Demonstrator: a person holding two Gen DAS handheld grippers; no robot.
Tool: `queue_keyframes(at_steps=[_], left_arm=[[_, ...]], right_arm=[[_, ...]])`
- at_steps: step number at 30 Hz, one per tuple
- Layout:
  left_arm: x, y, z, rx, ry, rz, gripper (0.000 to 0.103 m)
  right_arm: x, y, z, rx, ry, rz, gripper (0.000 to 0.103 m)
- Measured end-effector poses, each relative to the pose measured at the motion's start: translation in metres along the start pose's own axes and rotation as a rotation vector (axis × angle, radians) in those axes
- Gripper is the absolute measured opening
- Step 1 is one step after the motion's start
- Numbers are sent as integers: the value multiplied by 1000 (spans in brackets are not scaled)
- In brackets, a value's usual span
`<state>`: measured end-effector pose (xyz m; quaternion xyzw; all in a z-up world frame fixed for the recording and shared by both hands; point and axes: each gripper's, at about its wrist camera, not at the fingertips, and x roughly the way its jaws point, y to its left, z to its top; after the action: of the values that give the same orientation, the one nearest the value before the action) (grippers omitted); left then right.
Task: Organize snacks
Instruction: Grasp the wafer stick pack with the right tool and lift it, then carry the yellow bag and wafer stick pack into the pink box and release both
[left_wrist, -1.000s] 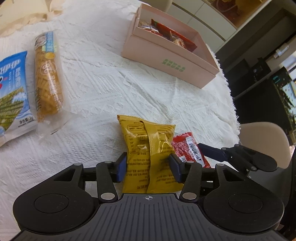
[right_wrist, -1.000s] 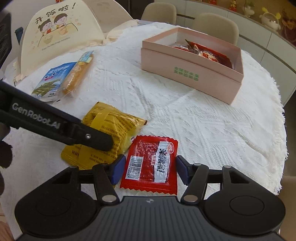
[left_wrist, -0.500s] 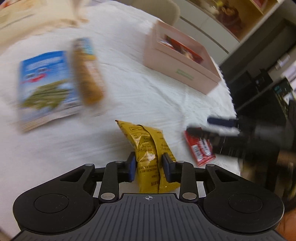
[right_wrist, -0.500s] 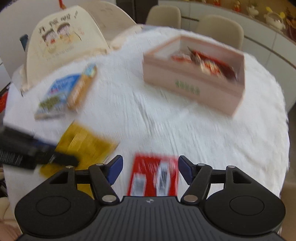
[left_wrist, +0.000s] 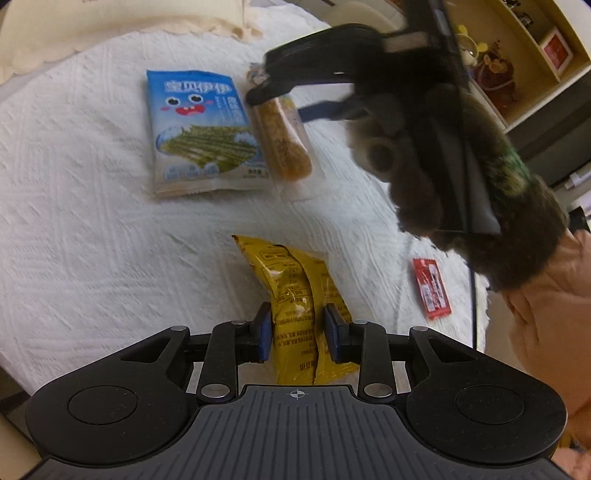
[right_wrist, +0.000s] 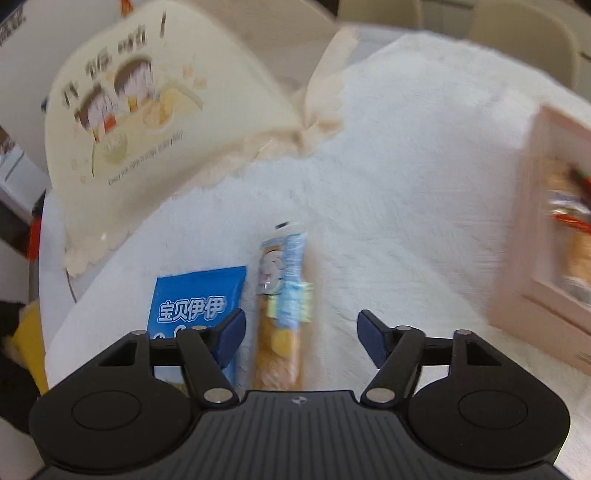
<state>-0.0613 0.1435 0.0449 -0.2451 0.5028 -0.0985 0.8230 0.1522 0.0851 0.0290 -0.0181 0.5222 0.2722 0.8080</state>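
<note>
My left gripper (left_wrist: 297, 328) is shut on a yellow snack bag (left_wrist: 295, 291) and holds it above the white tablecloth (left_wrist: 92, 240). My right gripper (right_wrist: 301, 332) is open and empty, just above a long orange snack packet (right_wrist: 282, 317) that lies next to a blue seaweed bag (right_wrist: 192, 310). Both packets also show in the left wrist view: the orange one (left_wrist: 282, 147) and the blue one (left_wrist: 201, 133). The right gripper (left_wrist: 284, 98) reaches over them there. A red sachet (left_wrist: 431, 288) lies flat near the table's right edge. The pink box (right_wrist: 546, 236) with snacks inside is at the right.
A cream folded food cover with cartoon children (right_wrist: 147, 122) stands at the back left of the table. Beige chairs (right_wrist: 517, 40) stand behind the table. A shelf with ornaments (left_wrist: 517, 48) is off to the right.
My right gripper has left the red sachet and swung left, over the orange packet. My left gripper closed on the yellow bag and lifted it, turning left.
</note>
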Motion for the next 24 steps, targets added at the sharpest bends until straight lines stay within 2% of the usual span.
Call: queue_keyframes(at_steps=[1, 2, 5, 8, 13, 15, 18, 24], left_arm=[[0, 1, -1, 0, 3, -5, 33], [2, 0, -2, 0, 10, -11, 33], [8, -6, -1, 21, 27, -32, 33], [15, -20, 2, 70, 49, -64, 33], [29, -57, -1, 171, 95, -98, 32], [37, -76, 0, 216, 115, -106, 32], [45, -102, 2, 287, 134, -109, 32], [51, -145, 12, 385, 118, -134, 32]], right_arm=[[-2, 3, -4, -33, -2, -11, 42], [-7, 7, -9, -83, -2, -13, 31], [-39, 1, -25, -142, -8, 21, 26], [-87, -20, -52, -145, -38, 46, 25], [-156, -66, -113, -132, -94, -38, 25], [-172, -83, -136, -110, -99, -75, 25], [-189, -102, -164, -90, -133, -178, 25], [-216, -129, -182, 27, -207, -186, 25]])
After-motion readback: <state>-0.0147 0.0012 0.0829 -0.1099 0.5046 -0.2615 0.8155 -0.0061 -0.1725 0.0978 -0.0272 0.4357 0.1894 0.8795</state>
